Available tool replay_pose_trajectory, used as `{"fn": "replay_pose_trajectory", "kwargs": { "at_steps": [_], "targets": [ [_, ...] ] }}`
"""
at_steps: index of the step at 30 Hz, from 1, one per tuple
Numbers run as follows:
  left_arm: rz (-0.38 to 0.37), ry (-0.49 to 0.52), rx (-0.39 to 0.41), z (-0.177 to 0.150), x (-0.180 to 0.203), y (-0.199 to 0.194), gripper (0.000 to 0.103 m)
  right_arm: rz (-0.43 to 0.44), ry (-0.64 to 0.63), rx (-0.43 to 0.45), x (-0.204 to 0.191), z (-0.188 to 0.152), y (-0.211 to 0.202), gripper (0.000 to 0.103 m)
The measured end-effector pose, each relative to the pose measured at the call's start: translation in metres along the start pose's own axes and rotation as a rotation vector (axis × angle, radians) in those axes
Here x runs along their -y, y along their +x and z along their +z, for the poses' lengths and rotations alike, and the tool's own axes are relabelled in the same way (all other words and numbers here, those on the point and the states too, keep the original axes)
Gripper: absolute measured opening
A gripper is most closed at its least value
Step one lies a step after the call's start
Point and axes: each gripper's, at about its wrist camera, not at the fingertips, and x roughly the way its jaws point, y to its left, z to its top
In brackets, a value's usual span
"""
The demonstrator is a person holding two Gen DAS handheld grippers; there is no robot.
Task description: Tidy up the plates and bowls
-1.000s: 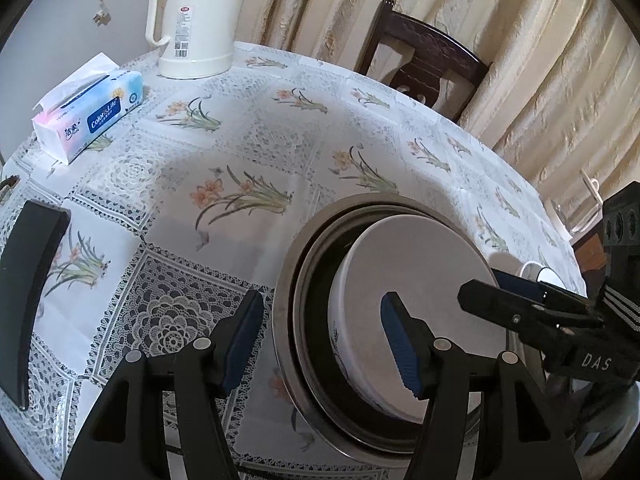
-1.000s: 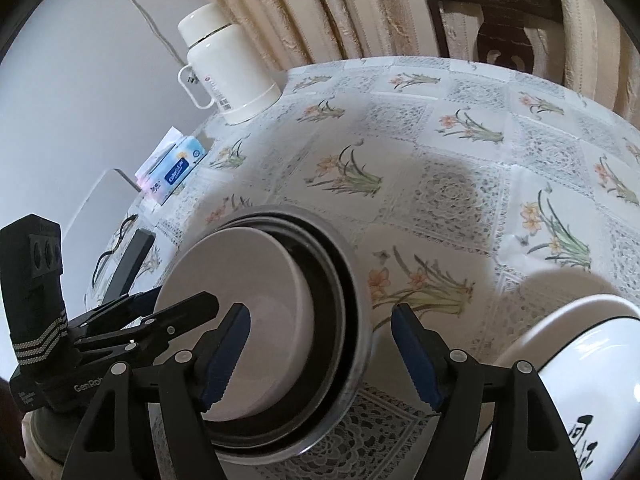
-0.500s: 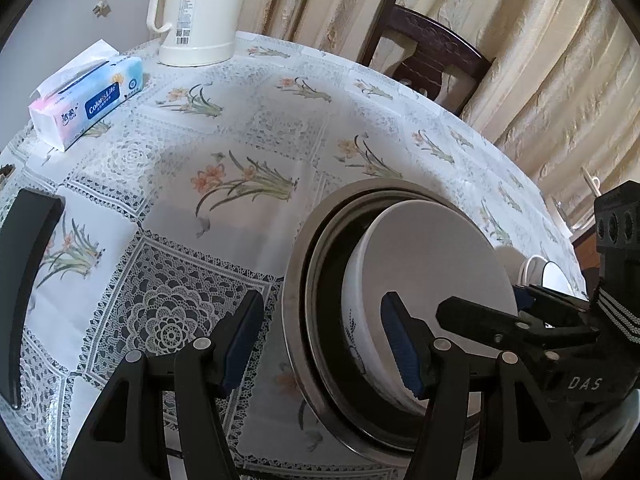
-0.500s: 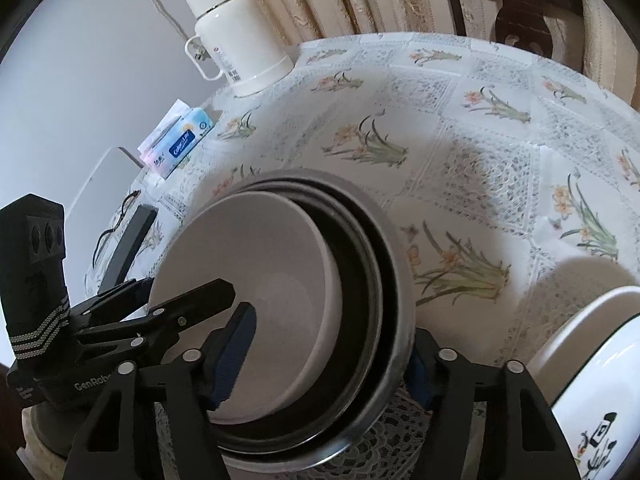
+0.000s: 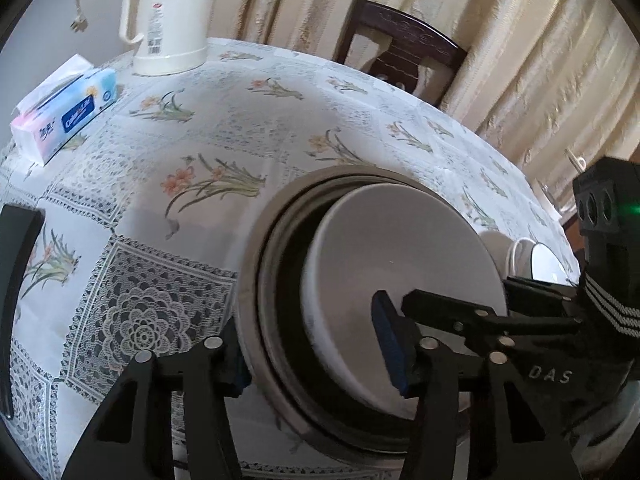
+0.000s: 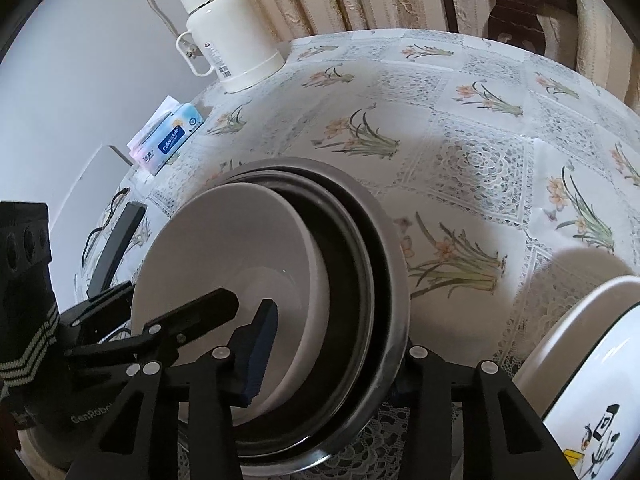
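Stack: sitting low and central on the floral tablecloth (image 5: pixel 224 128), a white bowl (image 5: pixel 404 272) nested inside steel bowls (image 6: pixel 394 280), the white one tilted and off-centre within them.
Left gripper (image 5: pixel 316 348): straddling the near wall of the stack, one pad outside the steel rim and half hidden behind it, the blue pad (image 5: pixel 388 344) inside the white bowl; spread rather than pinching, as far as can be judged.
Right gripper (image 6: pixel 332 352): straddling the opposite side, one finger inside the white bowl, the other outside the steel rim and partly hidden; also looking spread, contact not confirmable.
Step in hand: likely bracing both sides to lift or shift the nested stack as one.
Doing it well: closing both claws evenly on the walls, keeping the two grips level, lifting slowly so the loose white bowl is not sliding or rattling.
Risk: thin steel rim slipping between pads; the tilted inner bowl tipping further if one side is rising first.
Neighbours: a white dish with dark markings (image 6: pixel 580 380) just beside the stack on the right; thermos jug (image 5: pixel 172 20) and tissue pack (image 5: pixel 64 112) well apart at the far edge.
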Motion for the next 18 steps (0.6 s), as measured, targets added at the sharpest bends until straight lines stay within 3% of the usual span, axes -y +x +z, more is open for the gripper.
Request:
{"fn": "replay_pose_trajectory", "kwargs": {
  "at_steps": [18],
  "targets": [
    [0.01, -0.06, 0.011, 0.001, -0.001, -0.013, 0.051, 0.031, 0.037, 0.001, -0.004, 0.0, -0.009, 0.046]
  ]
}}
